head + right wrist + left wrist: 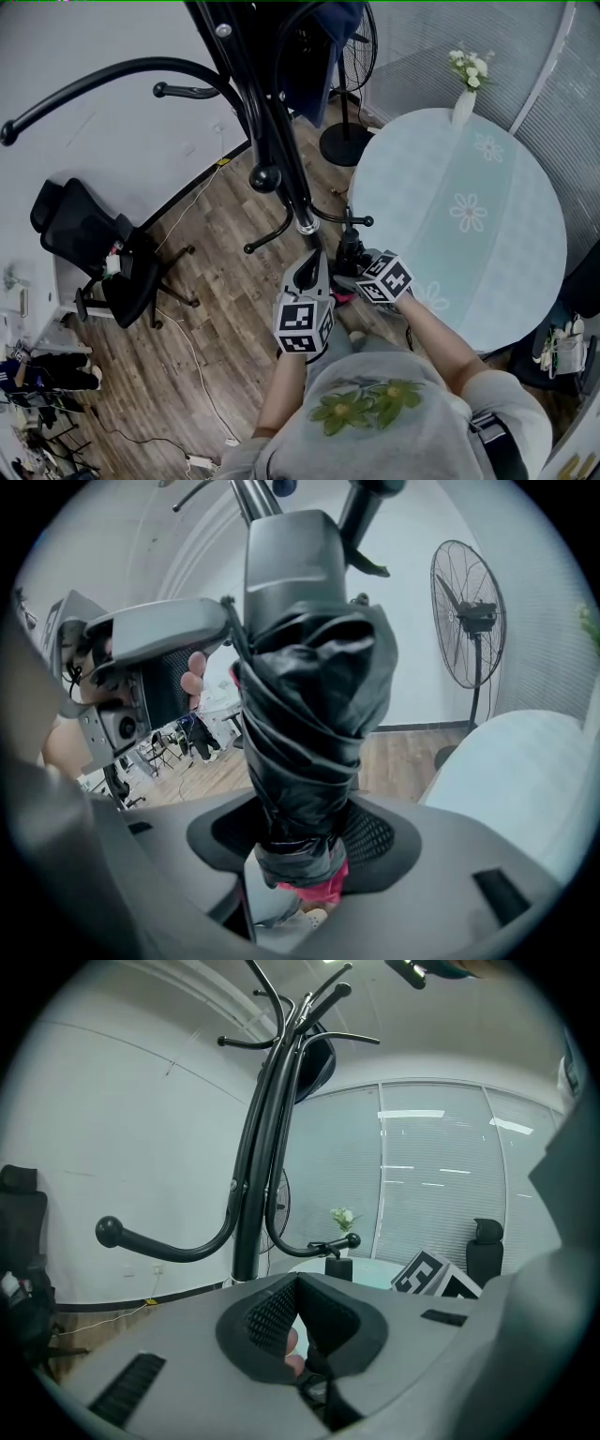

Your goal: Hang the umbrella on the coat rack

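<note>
1. head view: the person stands close beside the black metal coat rack with curved, ball-tipped arms (pixel 272 150), next to a round pale-green glass table (pixel 506 253). both grippers are held up side by side near the lower part of the rack's pole. the black folded fabric umbrella (pixel 349 251) sticks out of the right gripper (pixel 356 272), close to a short ball-tipped hook (pixel 356 221). the left gripper (pixel 314 267) sits just beside it. the umbrella is not hanging on anything yet.

2. left gripper view: the left gripper (pixel 298 1283) has its jaws pressed together at the tips, with nothing between them. beyond them stand the coat rack (pixel 258 1147) and the short hook (pixel 339 1241), which is bare.

3. right gripper view: the right gripper (pixel 302 841) has its jaws spread around the lower half of the bundled umbrella (pixel 305 714) and pinching it, so the grip looks firm. the umbrella's grey end points up towards the rack. the left gripper (pixel 164 630) reaches in from the left, its tip just beside the upper part of the umbrella. i cannot tell whether it touches. as i judge it, picking up the umbrella and carrying it to the rack are done. what is left is the hanging itself: catching the umbrella on a hook, checking that it holds, and opening the jaws.
</note>
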`<state>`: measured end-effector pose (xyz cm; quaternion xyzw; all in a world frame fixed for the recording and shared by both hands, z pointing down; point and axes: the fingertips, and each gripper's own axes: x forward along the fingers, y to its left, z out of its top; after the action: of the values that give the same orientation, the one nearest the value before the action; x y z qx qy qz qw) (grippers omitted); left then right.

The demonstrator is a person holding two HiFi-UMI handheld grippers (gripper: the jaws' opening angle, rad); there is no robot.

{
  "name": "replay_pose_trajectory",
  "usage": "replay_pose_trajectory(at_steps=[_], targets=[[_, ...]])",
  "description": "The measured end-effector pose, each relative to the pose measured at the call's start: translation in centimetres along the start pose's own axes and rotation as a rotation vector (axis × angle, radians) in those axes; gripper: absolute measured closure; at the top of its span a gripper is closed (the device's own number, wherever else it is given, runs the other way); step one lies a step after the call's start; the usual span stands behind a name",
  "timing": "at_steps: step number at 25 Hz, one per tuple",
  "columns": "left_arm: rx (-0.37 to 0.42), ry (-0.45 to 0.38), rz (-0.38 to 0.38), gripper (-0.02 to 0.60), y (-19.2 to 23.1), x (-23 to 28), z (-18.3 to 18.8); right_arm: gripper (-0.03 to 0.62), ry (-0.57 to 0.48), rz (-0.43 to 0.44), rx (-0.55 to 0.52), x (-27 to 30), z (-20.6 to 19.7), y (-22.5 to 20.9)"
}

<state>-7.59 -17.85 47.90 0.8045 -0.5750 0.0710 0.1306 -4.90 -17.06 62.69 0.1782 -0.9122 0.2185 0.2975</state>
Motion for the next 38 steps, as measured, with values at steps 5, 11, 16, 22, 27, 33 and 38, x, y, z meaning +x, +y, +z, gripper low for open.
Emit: replay_pose_trajectory(at_steps=[5, 11, 16, 22, 27, 33, 38], targets=[[0.002, 0.004, 0.003, 0.580, 0.0, -0.2, -0.2, 0.352, 0.015, -0.001, -0.025, 0.7, 0.1, 0.1], [0.001, 0.008, 0.004, 0.580, 0.1, -0.5, -0.4, 0.352, 0.030, -0.006, -0.032, 1.3, -0.1, 0.1], [-0.008, 0.016, 0.005, 0.580, -0.1, -0.4, -0.8, 0.351, 0.053, -0.015, -0.036, 1.9, -1.1, -0.6], [-0.010, 0.019, 0.004, 0.580, 0.1, -0.8, -0.9, 0.350, 0.074, -0.029, -0.032, 2.7, -1.8, -0.9], [-0.012, 0.024, 0.006, 0.580, 0.2, -1.1, -1.3, 0.350, 0.091, -0.041, -0.035, 3.3, -2.5, -1.3], [-0.016, 0.034, 0.012, 0.580, 0.5, -1.4, -1.8, 0.349, 0.109, -0.065, -0.036, 3.8, -3.0, -2.3], [-0.016, 0.037, 0.014, 0.580, 0.8, -1.4, -1.8, 0.349, 0.118, -0.077, -0.033, 4.2, -3.4, -2.6]])
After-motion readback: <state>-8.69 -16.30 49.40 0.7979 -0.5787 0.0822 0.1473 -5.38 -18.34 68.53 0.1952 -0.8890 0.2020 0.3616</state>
